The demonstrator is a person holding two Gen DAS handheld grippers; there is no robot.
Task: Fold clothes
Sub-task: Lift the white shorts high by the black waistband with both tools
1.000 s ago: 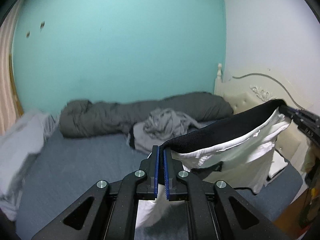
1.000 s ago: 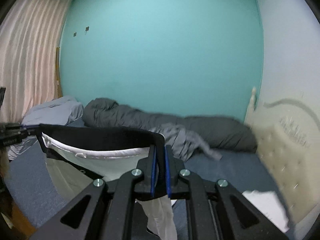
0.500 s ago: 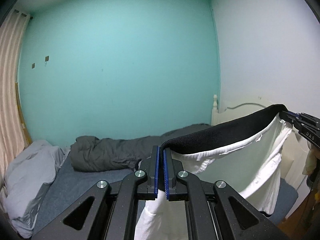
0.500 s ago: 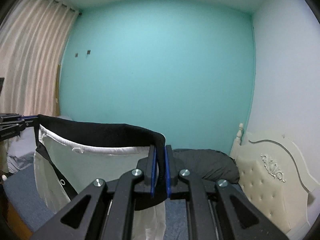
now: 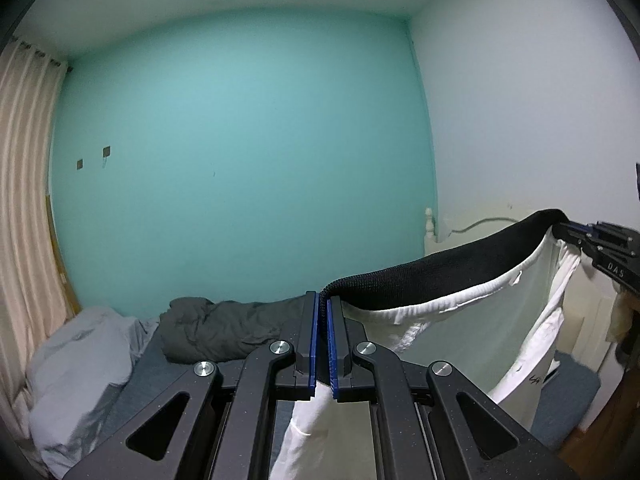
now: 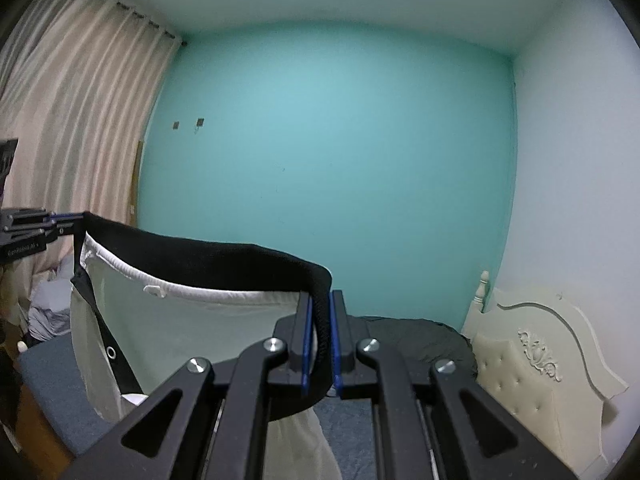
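Note:
White shorts (image 5: 472,340) with a black elastic waistband (image 5: 440,272) hang in the air, stretched between both grippers. My left gripper (image 5: 322,300) is shut on one end of the waistband. My right gripper (image 6: 320,300) is shut on the other end of the waistband (image 6: 200,256). The white shorts (image 6: 180,336) droop below the band toward the bed. In the left wrist view the right gripper (image 5: 576,232) shows at the far right, and in the right wrist view the left gripper (image 6: 64,220) shows at the far left.
A blue-grey bed (image 6: 52,392) lies below. A dark grey duvet (image 5: 224,328) is bunched along the teal wall and light grey bedding (image 5: 76,364) is heaped at the left. A cream headboard (image 6: 532,364) stands at the right, pale curtains (image 6: 80,120) at the left.
Both grippers have risen with the shorts; the bed and duvet have dropped lower in view and the ceiling now shows. The waistband stays stretched between them.

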